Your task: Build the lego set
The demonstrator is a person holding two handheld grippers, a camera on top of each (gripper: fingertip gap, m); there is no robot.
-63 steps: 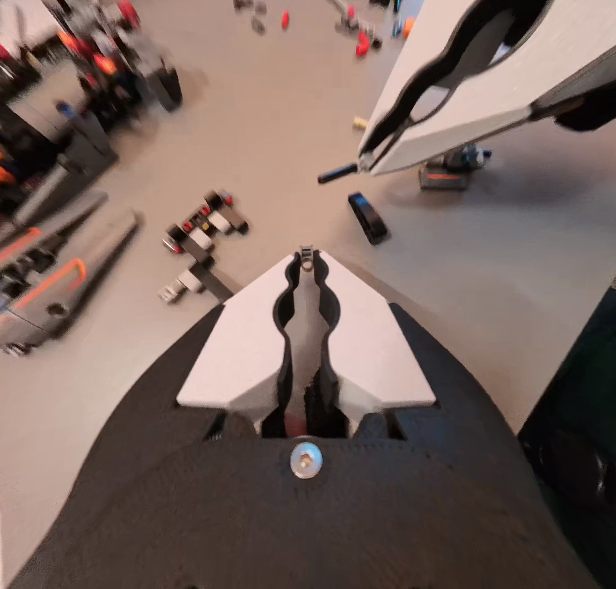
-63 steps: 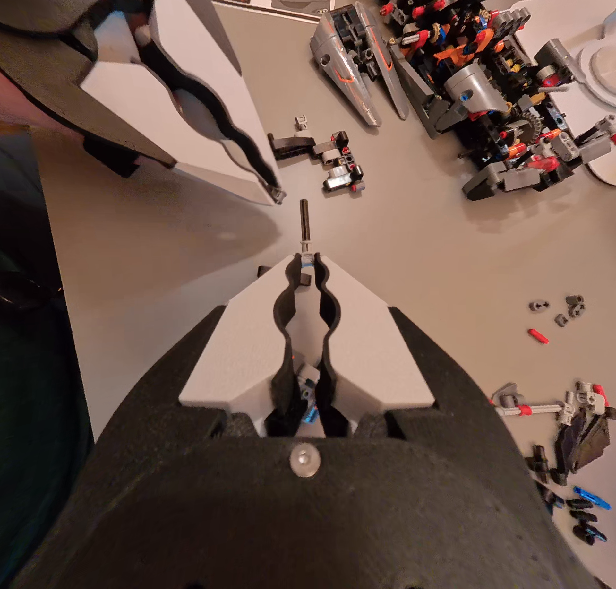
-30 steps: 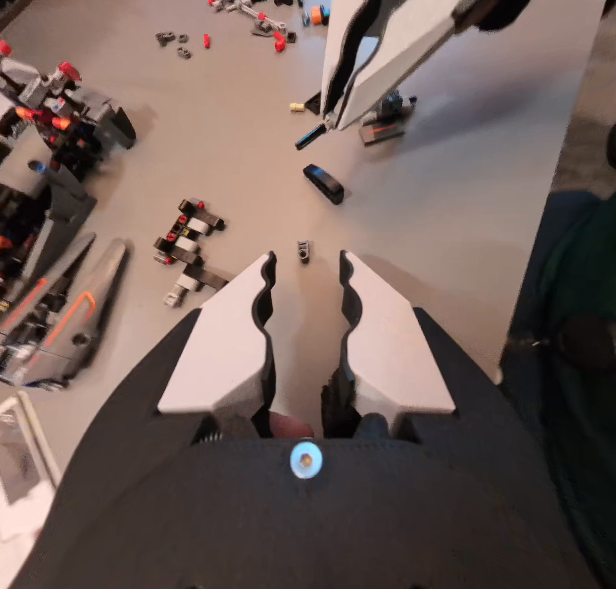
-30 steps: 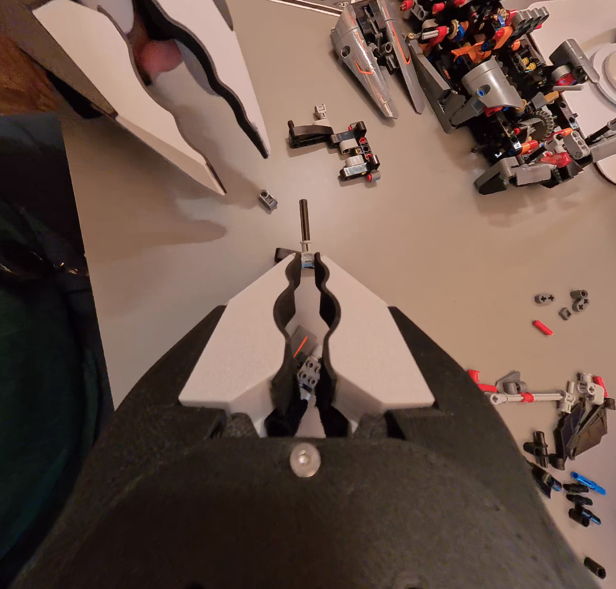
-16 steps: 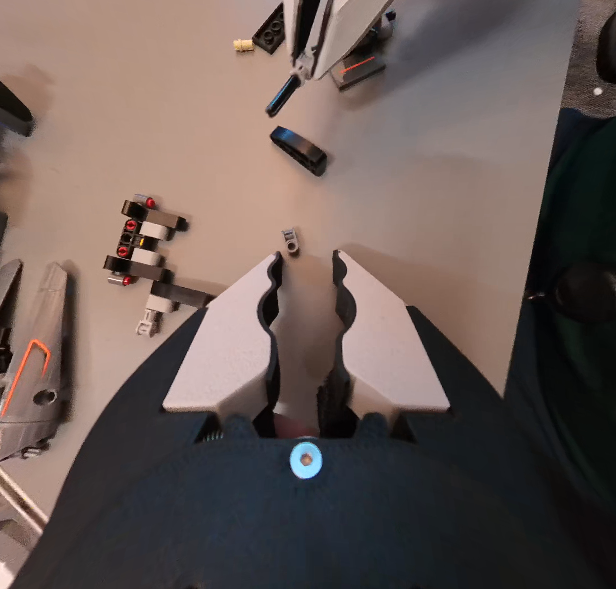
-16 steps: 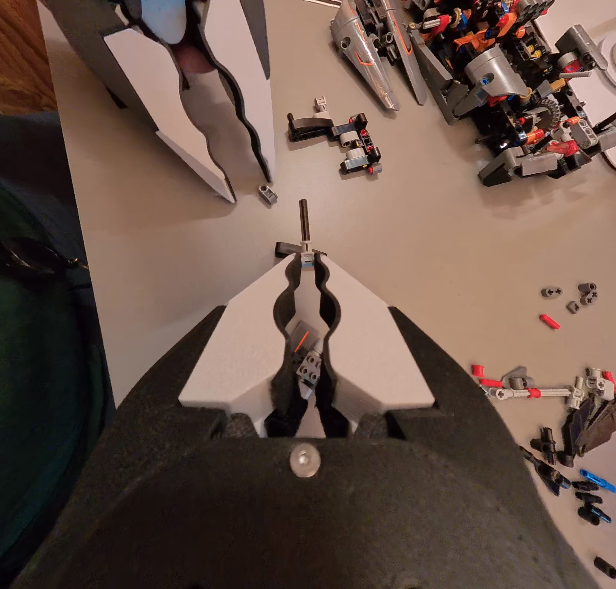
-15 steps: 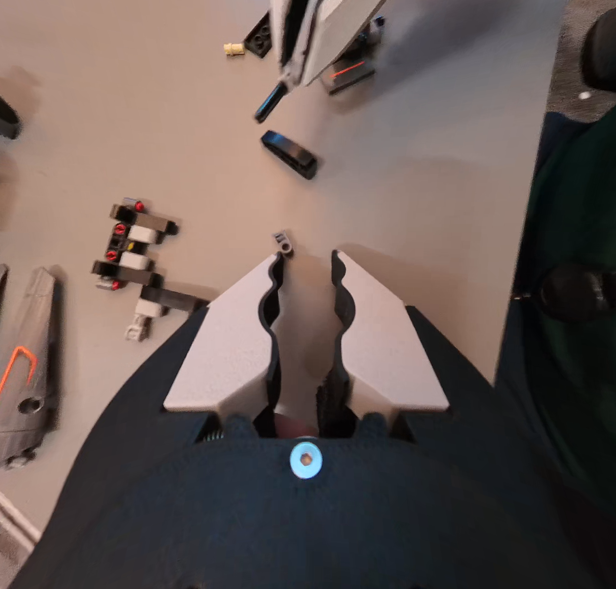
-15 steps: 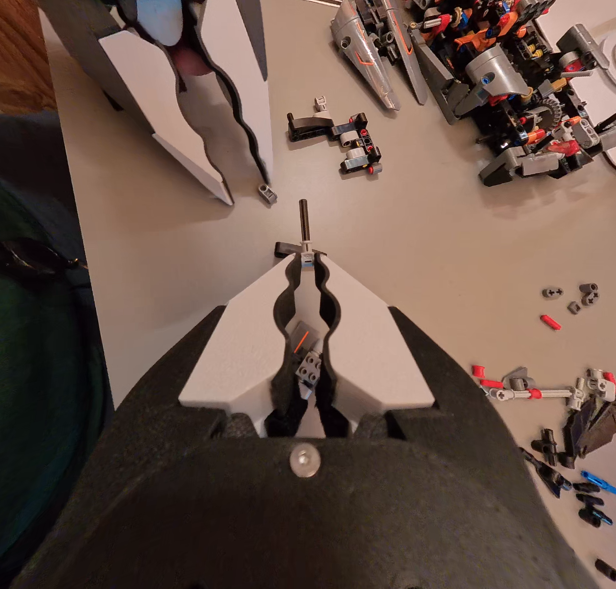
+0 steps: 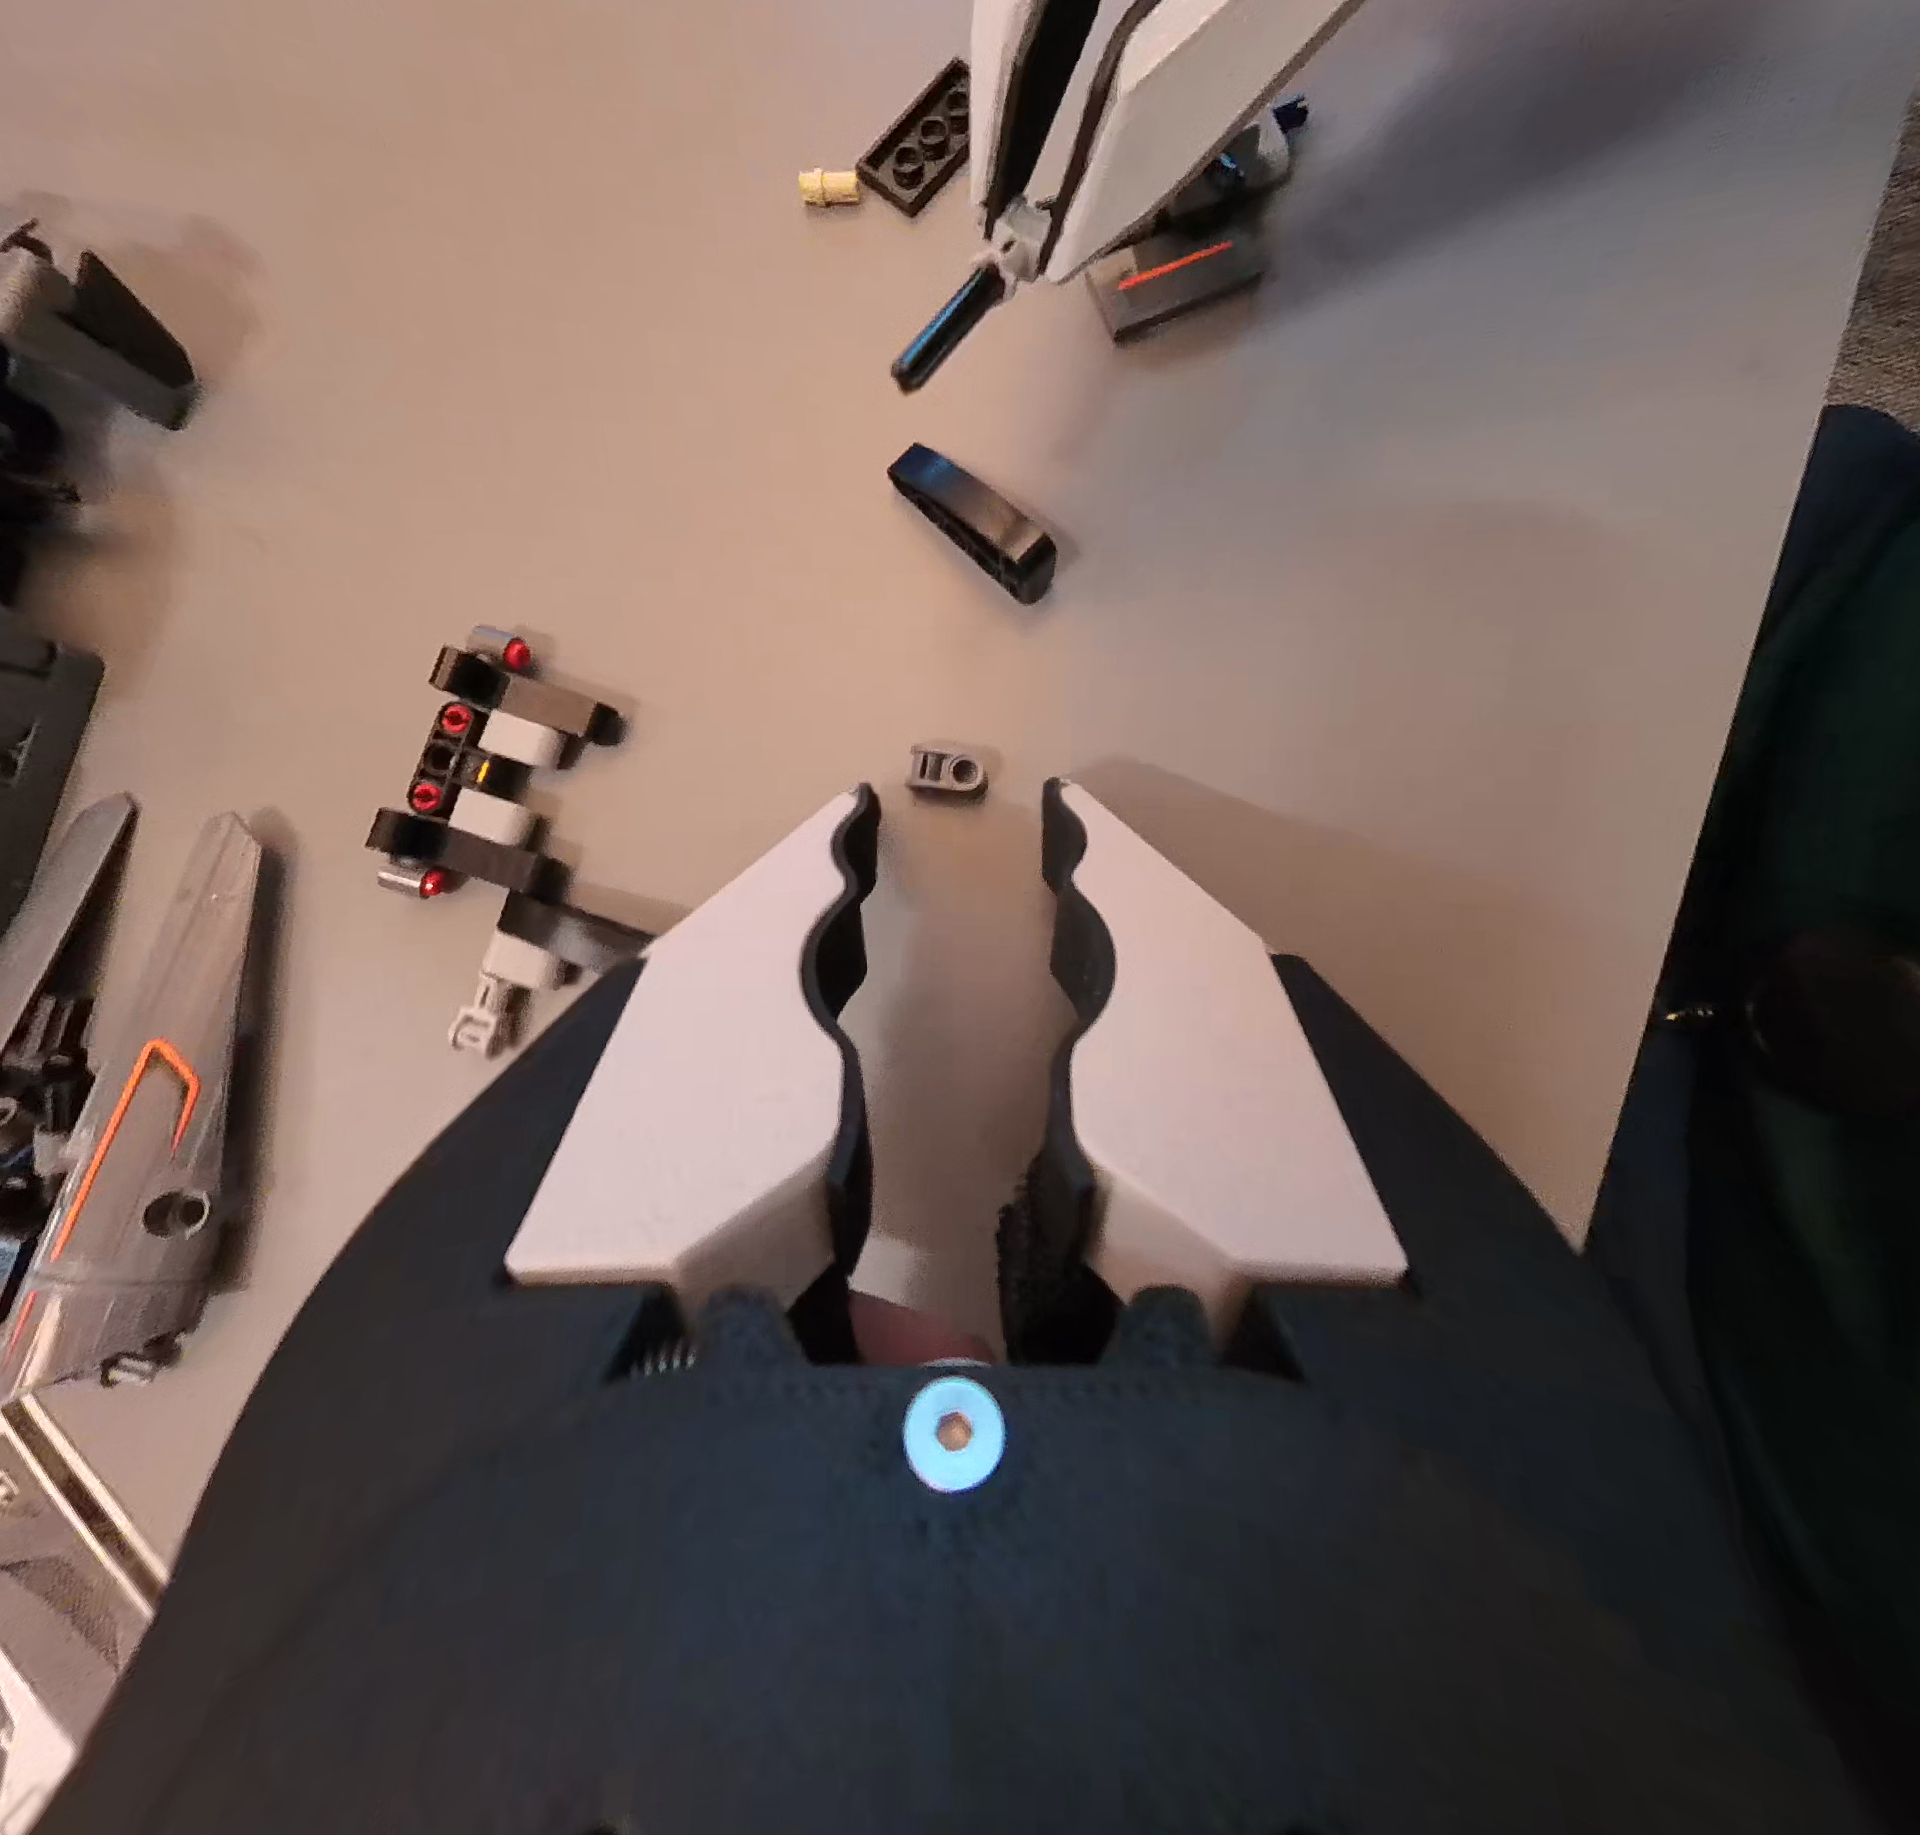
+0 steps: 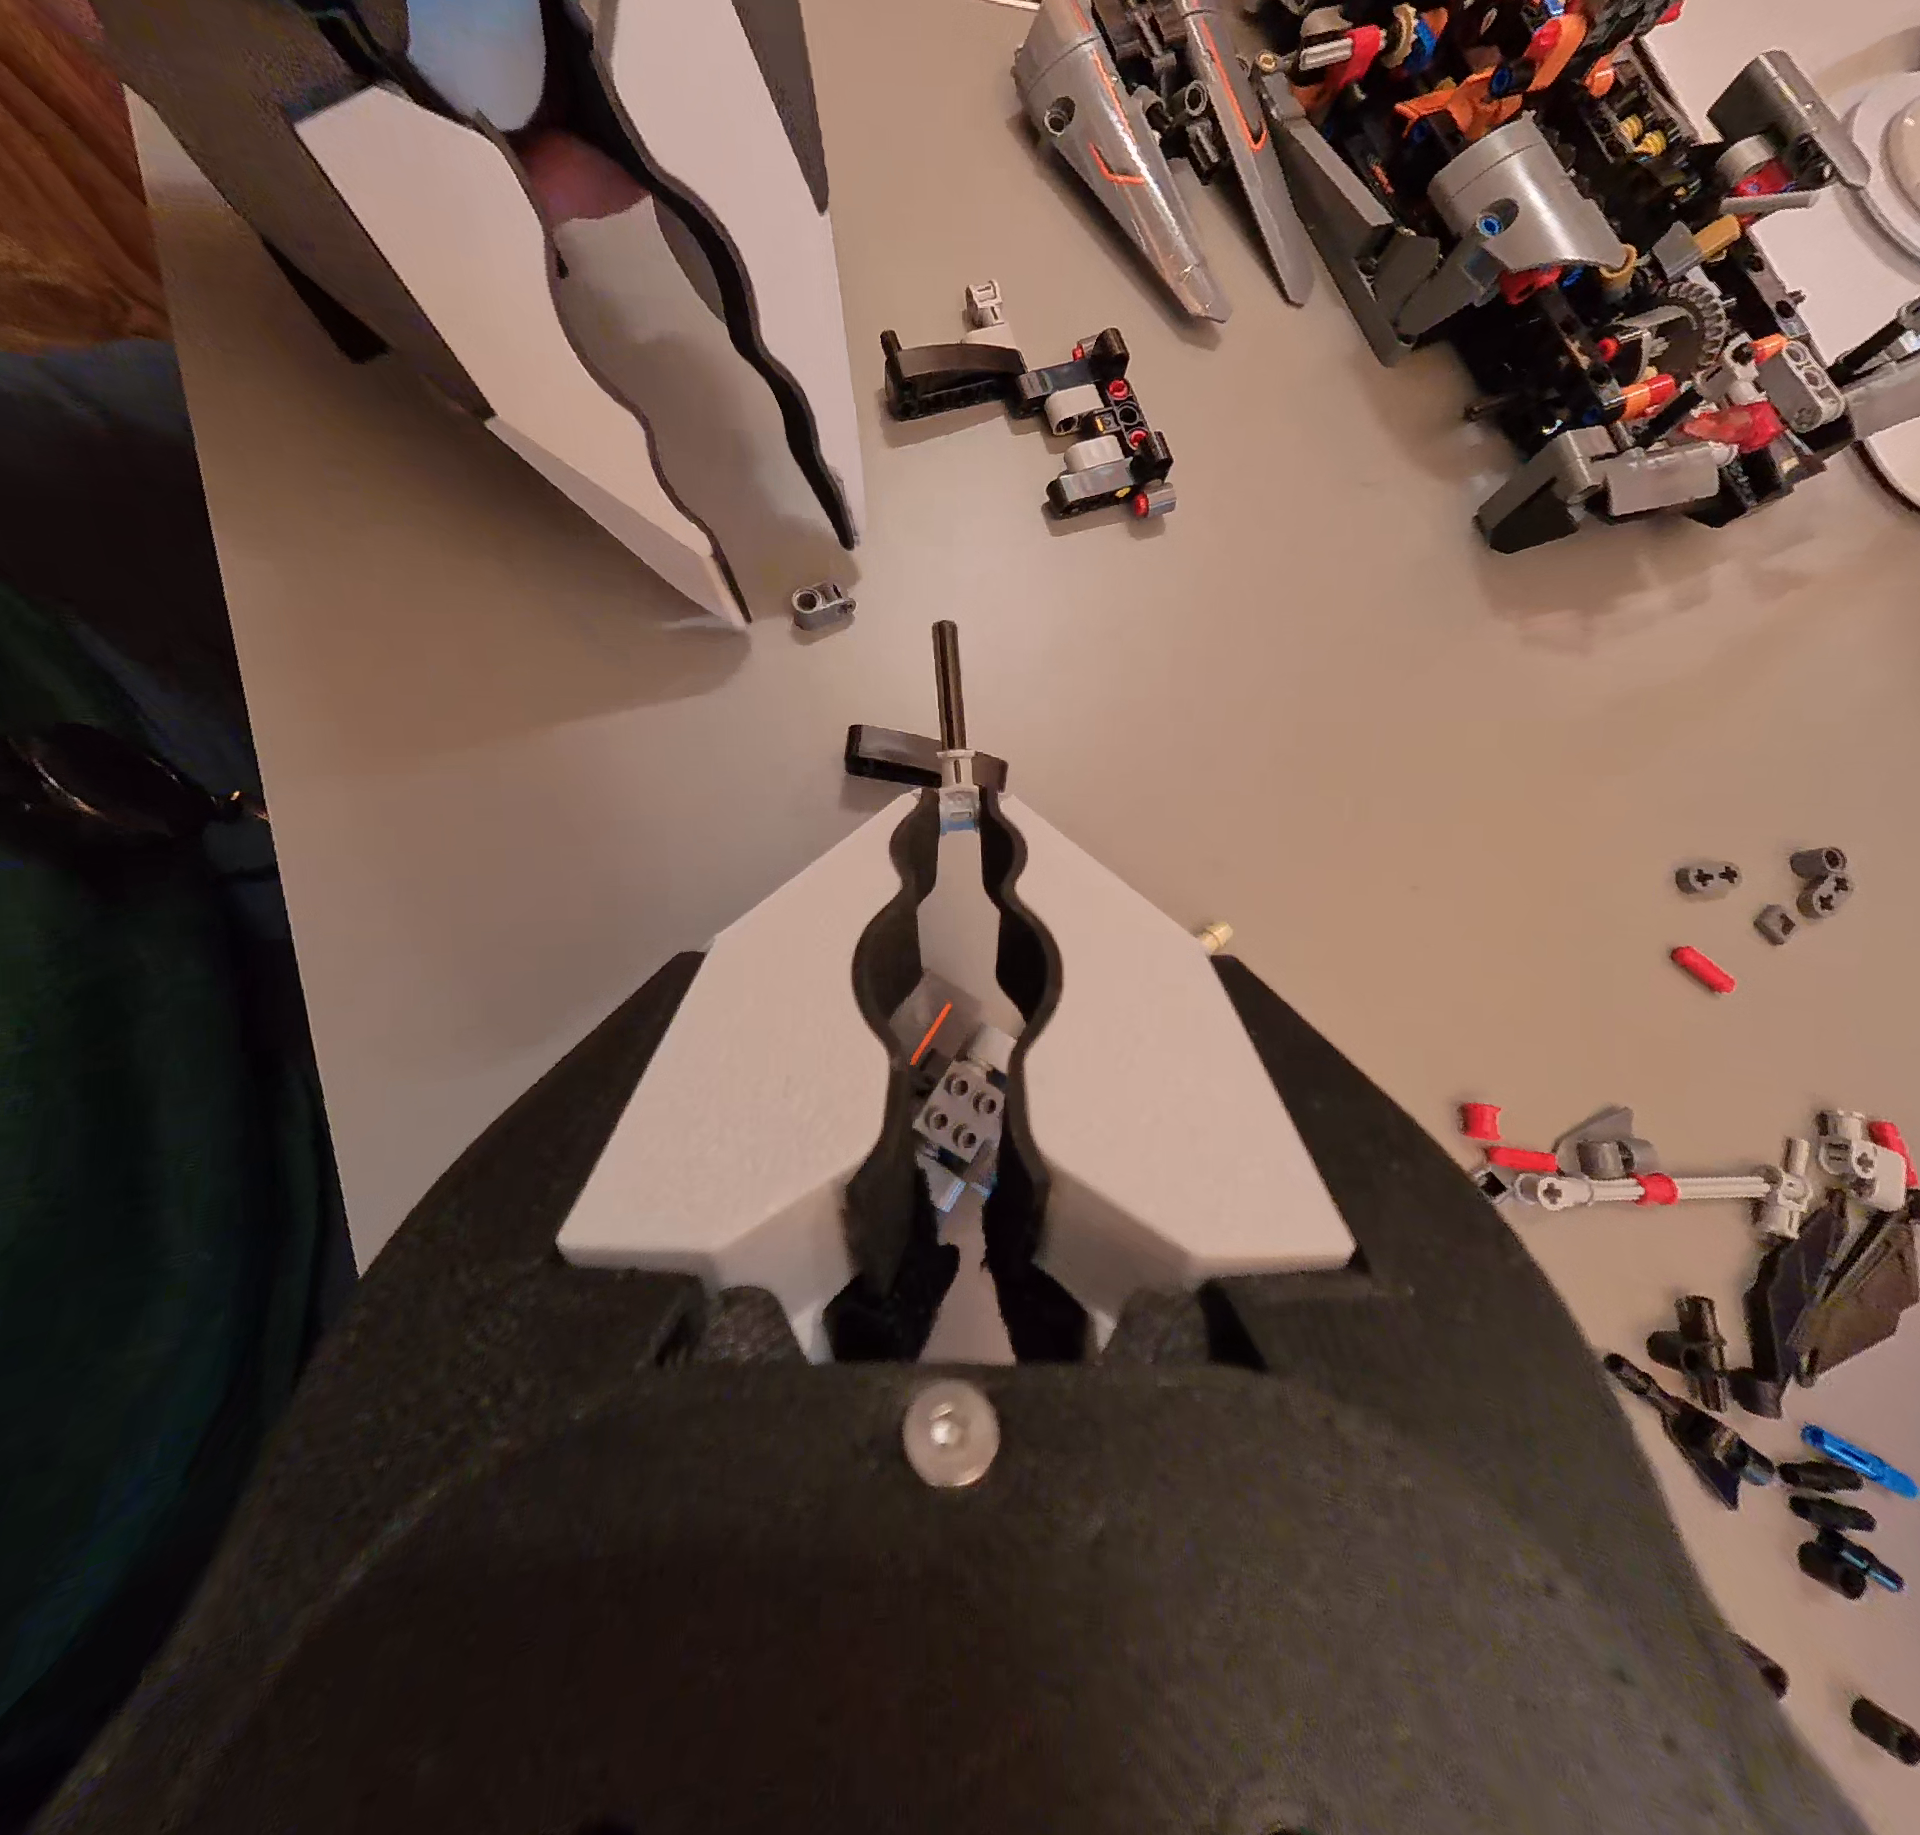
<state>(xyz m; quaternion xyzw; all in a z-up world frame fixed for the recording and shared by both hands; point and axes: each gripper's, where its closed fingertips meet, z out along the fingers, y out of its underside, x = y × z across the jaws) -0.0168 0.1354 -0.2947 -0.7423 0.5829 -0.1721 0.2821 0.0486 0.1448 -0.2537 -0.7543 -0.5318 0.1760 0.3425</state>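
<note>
While no legible writing showed on any piece, the grey wedge panels (image 9: 156, 1089) with orange lines lay at the far left of the bench (image 9: 623, 331), then a small black-and-grey subassembly (image 9: 488, 777) with red pins, and just right of it the left tongs (image 9: 958, 809), fingers spread apart and empty, pointing down at a small grey connector (image 9: 947, 773) lying just beyond their tips. Farther right a black curved beam (image 9: 971, 521) lay between both tools, and the right tongs (image 10: 958, 806) were clamped on a black axle (image 10: 947, 679) with a grey end, held above the bench, with the large half-built model (image 10: 1558, 227) at far right.
</note>
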